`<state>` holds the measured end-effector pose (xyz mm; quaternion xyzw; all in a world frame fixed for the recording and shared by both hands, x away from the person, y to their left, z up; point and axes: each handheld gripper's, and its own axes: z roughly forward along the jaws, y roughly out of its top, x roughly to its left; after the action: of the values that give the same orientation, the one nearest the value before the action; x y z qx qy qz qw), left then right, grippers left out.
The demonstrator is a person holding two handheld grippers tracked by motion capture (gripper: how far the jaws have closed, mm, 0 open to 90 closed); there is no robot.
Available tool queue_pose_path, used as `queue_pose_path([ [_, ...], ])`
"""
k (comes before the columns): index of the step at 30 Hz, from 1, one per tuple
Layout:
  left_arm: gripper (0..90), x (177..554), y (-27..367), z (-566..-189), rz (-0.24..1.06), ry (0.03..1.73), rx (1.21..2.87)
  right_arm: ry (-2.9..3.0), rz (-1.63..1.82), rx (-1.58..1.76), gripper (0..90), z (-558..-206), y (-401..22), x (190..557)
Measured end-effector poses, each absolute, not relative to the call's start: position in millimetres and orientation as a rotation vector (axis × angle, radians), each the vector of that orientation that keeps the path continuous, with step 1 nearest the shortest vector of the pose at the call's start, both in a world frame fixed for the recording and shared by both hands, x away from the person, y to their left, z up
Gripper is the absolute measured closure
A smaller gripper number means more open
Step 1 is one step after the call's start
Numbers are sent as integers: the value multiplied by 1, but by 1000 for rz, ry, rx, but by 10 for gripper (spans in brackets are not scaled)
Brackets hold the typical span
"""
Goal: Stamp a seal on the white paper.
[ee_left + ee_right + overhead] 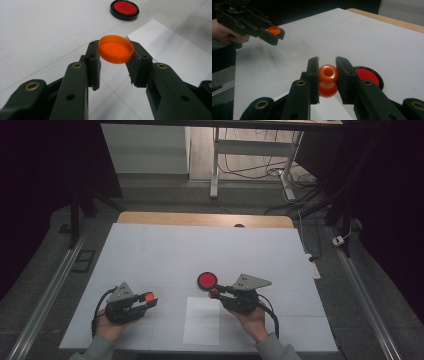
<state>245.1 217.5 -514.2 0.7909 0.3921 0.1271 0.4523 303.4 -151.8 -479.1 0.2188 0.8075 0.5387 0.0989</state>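
Left gripper view: left hand-held gripper (115, 63) is pinching an orange cap (115, 49) by its rim, open side up, while the right hand-held gripper (327, 80) is clamping an orange bottle (328, 80), mouth exposed for capping.

The cap (115, 49) between the black fingers (93, 62) of the left gripper (141, 301) is translucent orange, brighter inside. The small bottle (328, 80) in the right gripper (327, 77) is glossy orange-red. The round lid (207, 280) near the middle of the counter (165, 250) is red with a black rim. The counter is pale grey-white, its far edge light wood. A white sheet of paper (201, 320) lies at the near edge. Each gripper carries a grey plate (251, 281).
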Motion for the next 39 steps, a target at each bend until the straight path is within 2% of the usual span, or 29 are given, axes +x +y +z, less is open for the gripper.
queue_pose_path([
  [39, 644, 245, 216, -515, 315, 966, 1965, 2502, 1540, 551, 723, -486, -136, 281],
])
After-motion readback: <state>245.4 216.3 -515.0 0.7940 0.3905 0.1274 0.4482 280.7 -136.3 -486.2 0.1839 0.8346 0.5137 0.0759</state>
